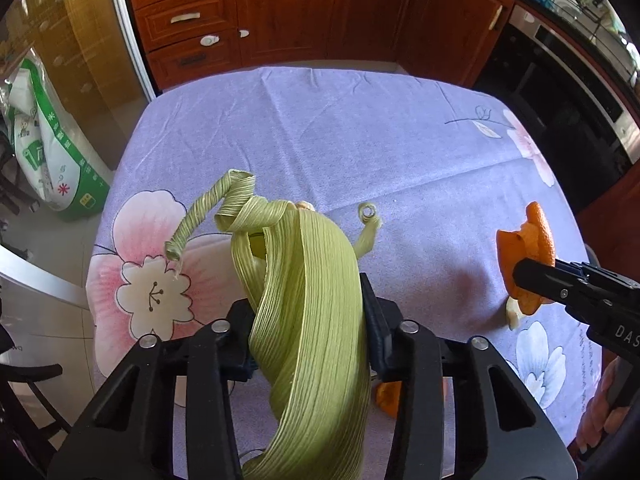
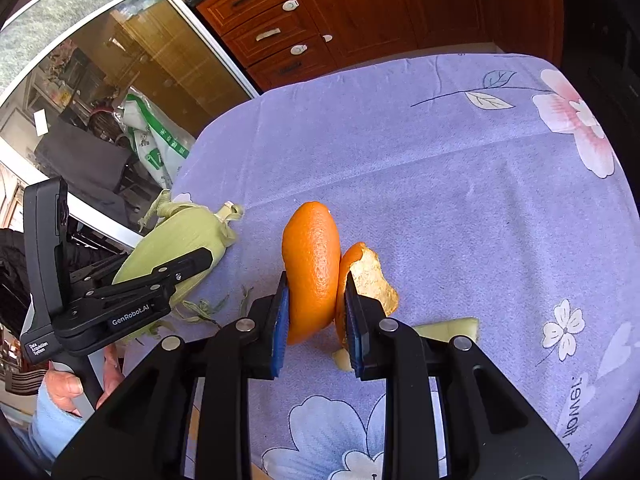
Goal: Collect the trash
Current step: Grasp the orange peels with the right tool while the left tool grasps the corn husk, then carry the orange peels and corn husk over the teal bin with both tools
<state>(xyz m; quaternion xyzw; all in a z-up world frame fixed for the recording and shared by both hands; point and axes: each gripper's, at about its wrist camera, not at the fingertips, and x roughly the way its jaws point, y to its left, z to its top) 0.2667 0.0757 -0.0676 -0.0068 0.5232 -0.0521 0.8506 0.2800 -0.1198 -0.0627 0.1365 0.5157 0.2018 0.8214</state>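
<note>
My left gripper [image 1: 310,300] is shut on a green corn husk [image 1: 308,300] and holds it above the purple flowered tablecloth [image 1: 320,136]; the husk's curled tips point away from me. It also shows in the right wrist view [image 2: 180,248], at the left, with the left gripper [image 2: 200,260] on it. My right gripper [image 2: 316,300] is shut on an orange peel [image 2: 312,264], held upright above the cloth. In the left wrist view the peel [image 1: 528,252] and right gripper [image 1: 524,276] are at the right edge.
Pale peel scraps [image 2: 452,328] lie on the cloth under my right gripper, and husk shreds [image 2: 200,310] lie near the left one. An orange piece [image 1: 388,396] lies under the husk. Wooden cabinets [image 1: 280,12] and an oven [image 1: 560,92] stand beyond the table. A green-white sack [image 1: 52,144] sits on the floor at left.
</note>
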